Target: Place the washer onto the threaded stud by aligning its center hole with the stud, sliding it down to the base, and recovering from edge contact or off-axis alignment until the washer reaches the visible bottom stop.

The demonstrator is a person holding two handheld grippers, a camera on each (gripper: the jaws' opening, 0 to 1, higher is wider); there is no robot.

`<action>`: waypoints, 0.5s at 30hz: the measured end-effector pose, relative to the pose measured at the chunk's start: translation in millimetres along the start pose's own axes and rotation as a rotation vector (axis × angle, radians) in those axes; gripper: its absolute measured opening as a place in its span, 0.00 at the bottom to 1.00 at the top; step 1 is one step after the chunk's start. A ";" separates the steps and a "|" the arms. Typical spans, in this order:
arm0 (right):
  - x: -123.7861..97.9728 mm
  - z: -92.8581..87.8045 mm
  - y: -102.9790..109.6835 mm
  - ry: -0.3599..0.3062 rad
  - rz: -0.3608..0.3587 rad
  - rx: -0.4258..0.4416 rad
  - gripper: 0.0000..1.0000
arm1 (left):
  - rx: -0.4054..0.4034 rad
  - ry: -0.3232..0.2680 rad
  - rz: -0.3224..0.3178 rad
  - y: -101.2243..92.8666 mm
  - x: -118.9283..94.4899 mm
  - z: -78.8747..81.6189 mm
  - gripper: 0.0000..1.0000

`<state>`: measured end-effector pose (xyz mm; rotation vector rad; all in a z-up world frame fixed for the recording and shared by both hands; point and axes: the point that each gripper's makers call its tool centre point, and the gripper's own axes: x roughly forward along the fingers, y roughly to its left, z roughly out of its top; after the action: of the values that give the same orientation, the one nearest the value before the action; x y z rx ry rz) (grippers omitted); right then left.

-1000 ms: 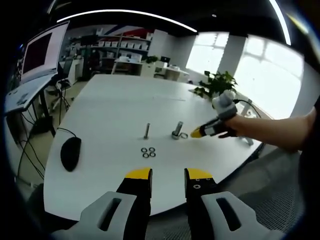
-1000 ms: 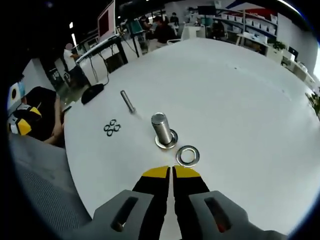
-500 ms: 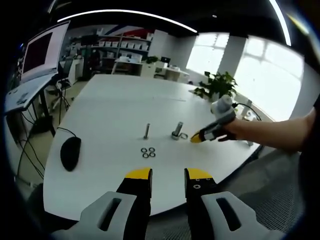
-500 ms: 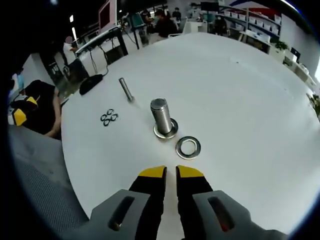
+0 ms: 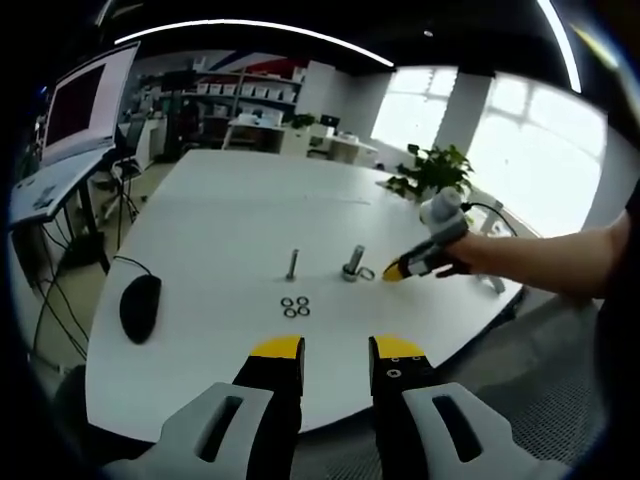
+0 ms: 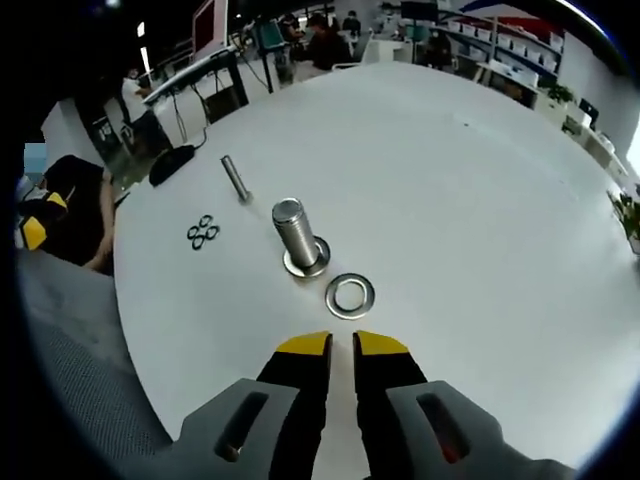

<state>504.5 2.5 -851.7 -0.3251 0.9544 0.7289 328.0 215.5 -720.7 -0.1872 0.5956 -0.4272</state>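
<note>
On the white table (image 6: 480, 200) a thick threaded stud (image 6: 297, 235) stands upright with a washer at its base. A loose flat washer (image 6: 350, 296) lies on the table just beside it, right in front of my right gripper (image 6: 341, 345), whose jaws are a narrow gap apart and hold nothing. In the left gripper view the same stud (image 5: 352, 262) and washer (image 5: 367, 273) sit mid-table, with the right gripper (image 5: 393, 270) reaching in from the right beside them. My left gripper (image 5: 337, 349) hangs open and empty, well back over the table's near edge.
A thinner stud (image 6: 235, 178) stands beyond the thick one, with a cluster of several small washers (image 6: 204, 232) next to it. A black mouse (image 5: 140, 305) lies at the table's left side. The table's curved edge (image 5: 250, 425) runs just ahead of my left jaws.
My right jaws, shut a second ago, have parted slightly. The right gripper has shifted a little, still short of the loose washer. The left gripper has stayed put.
</note>
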 end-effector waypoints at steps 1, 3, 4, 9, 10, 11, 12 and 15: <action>-0.6 1.5 -1.9 0.002 -0.005 -0.003 0.11 | -0.001 -0.002 0.000 0.1 -0.1 0.4 0.23; -1.1 2.6 -4.3 0.011 -0.009 -0.013 0.11 | -0.005 -0.014 0.003 0.9 -0.6 2.5 0.23; -1.6 2.6 -5.5 0.017 -0.012 -0.021 0.11 | -0.007 -0.019 0.005 1.3 -0.8 3.2 0.23; -1.1 8.1 -16.3 0.027 -0.027 -0.050 0.12 | -0.009 -0.017 0.003 1.0 -1.0 2.6 0.23; 0.4 8.3 -18.3 0.029 -0.030 -0.052 0.12 | -0.004 -0.020 0.000 0.4 -0.8 3.4 0.23; 1.7 7.8 -19.5 0.035 -0.031 -0.052 0.13 | -0.003 -0.021 -0.001 0.1 -0.7 3.8 0.23; 2.7 6.4 -20.0 0.047 -0.031 -0.054 0.13 | -0.004 -0.021 -0.001 0.2 -0.4 3.8 0.23; 3.4 5.8 -20.2 0.056 -0.025 -0.067 0.14 | -0.009 -0.018 0.002 0.9 -0.3 3.4 0.23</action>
<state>523.3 -7.4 -852.4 -0.4174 0.9782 0.7327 330.0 216.6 -718.1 -0.1986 0.5796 -0.4205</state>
